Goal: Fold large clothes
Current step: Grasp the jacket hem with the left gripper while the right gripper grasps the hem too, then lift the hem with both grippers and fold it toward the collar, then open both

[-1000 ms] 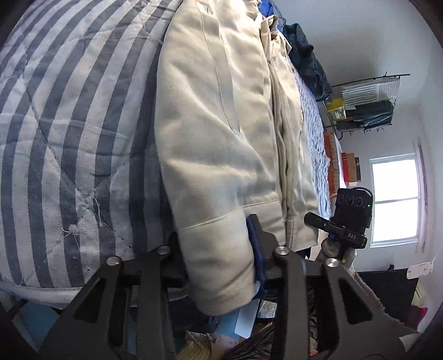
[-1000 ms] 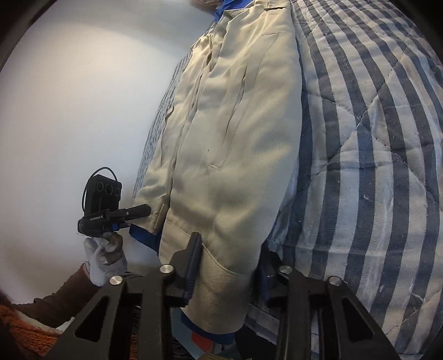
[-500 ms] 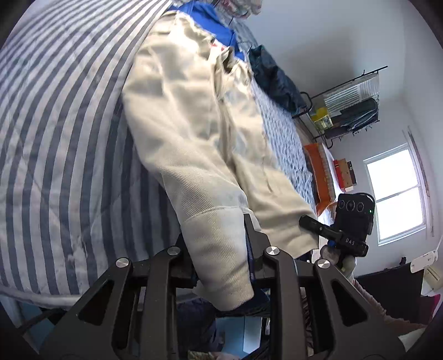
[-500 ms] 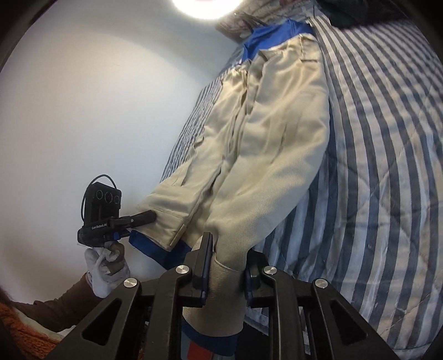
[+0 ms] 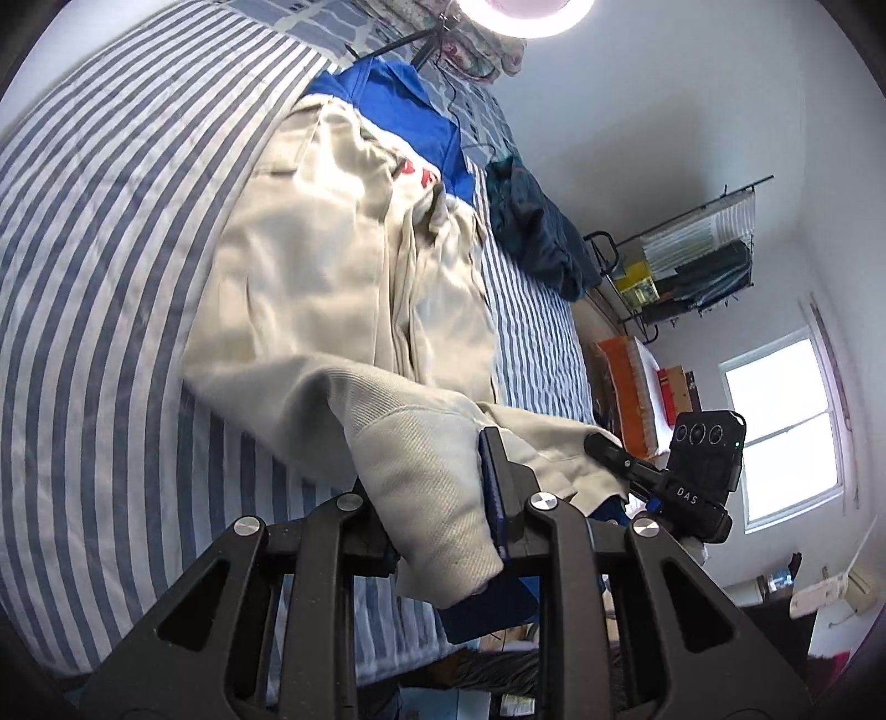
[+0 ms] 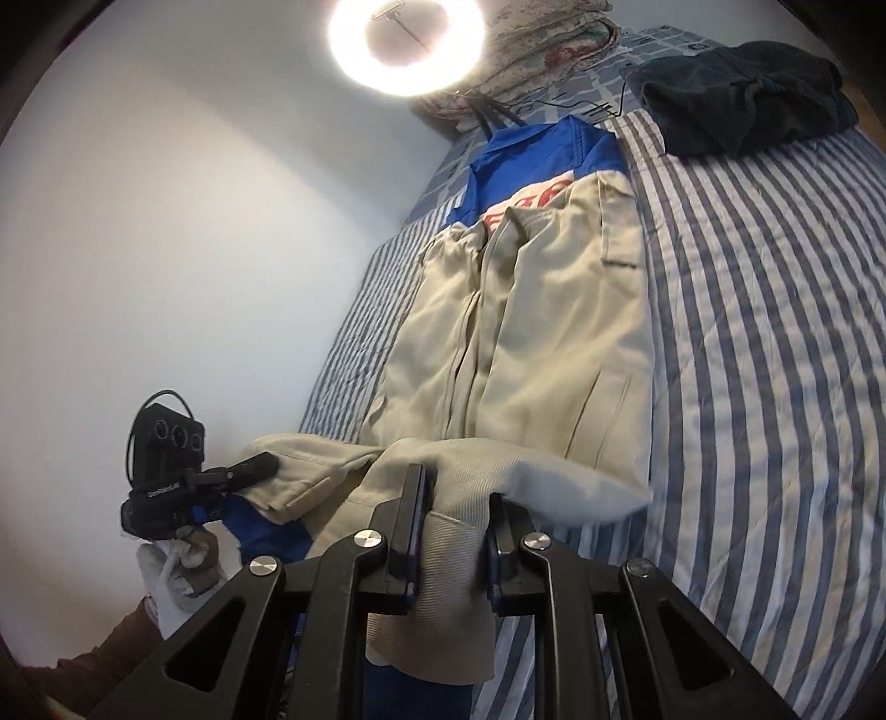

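Clamped on a ribbed cuff of the beige jacket (image 5: 310, 266), the left gripper (image 5: 437, 498): pads pressed against the thick knit from both sides, blue lining hanging out just below the fingers (image 5: 493, 487). Same hold at the right gripper (image 6: 451, 531), jaws narrowed onto the other ribbed cuff, cloth bulging between and drooping under the fingers (image 6: 412, 531).

Ahead of both sets of fingers, lifted off the striped quilt (image 5: 99, 310) at the near end, with the two sleeves rising from the bed toward the pads. Beyond the fingertips, lying flat and lengthwise down the bed: the jacket's body, front placket running away from the grippers, blue collar and red lettering at the far end.

Right of the left gripper's fingers, visible in its view: the right gripper, with a corner of the beige cloth at its tip. Left of the right gripper's fingers, in the other view: the left gripper, held by a white-gloved hand (image 6: 171, 570) with a brown sleeve.

Far past the fingertips, near the collar: a dark garment (image 6: 742, 94) heaped on the quilt, and a ring light (image 6: 407, 41) shining above the bed's head.
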`<state>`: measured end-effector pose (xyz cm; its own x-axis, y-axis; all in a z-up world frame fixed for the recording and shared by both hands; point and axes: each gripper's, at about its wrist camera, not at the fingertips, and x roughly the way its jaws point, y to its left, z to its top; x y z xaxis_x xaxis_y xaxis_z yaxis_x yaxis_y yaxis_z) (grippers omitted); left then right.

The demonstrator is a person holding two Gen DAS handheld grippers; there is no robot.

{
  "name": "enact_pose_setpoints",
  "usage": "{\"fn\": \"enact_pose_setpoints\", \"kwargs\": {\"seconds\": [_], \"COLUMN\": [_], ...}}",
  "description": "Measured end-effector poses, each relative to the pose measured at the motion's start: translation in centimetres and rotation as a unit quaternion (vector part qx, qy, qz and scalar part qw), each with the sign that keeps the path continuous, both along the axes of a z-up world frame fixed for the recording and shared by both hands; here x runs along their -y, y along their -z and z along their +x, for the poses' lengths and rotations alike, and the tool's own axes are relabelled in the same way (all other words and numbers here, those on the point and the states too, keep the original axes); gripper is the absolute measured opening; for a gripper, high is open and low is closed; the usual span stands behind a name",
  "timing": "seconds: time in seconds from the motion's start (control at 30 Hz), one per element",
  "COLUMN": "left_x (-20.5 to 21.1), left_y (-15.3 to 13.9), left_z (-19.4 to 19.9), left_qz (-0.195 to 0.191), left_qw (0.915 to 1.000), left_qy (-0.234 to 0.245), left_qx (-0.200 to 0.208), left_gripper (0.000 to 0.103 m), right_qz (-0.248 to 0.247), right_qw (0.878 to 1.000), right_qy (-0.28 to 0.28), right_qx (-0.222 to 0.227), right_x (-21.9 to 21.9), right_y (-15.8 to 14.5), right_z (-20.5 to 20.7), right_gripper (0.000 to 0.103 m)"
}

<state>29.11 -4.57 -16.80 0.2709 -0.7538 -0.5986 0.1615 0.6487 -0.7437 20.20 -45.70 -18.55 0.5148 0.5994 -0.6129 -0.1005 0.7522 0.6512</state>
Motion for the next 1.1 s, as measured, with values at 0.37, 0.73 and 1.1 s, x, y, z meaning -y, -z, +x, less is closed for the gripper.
{"fn": "enact_pose_setpoints", "kwargs": {"seconds": [0.37,0.73,1.1], "left_x": [0.9,0.6,-1.8], "left_y": [4.6,8.3,5.9], "left_z": [7.8,10.3,11.1], "left_qz": [0.046,0.026,-0.063], "left_qw": [0.9979,0.9968,0.9918], "left_qy": [-0.038,-0.048,-0.066], "left_qx": [-0.025,-0.058,-0.089], "left_gripper": [0.022,0.027,0.069], "right_qz": [-0.064,0.008,0.053], "right_qw": [0.996,0.995,0.996], "right_qy": [0.024,0.033,0.062], "right_qx": [-0.060,-0.094,-0.024], "right_x": [0.6,2.6,5.6], "right_y": [4.0,7.6,2.5], "right_z": [8.5,10.8,8.6], "right_gripper": [0.016,0.022,0.087]}}
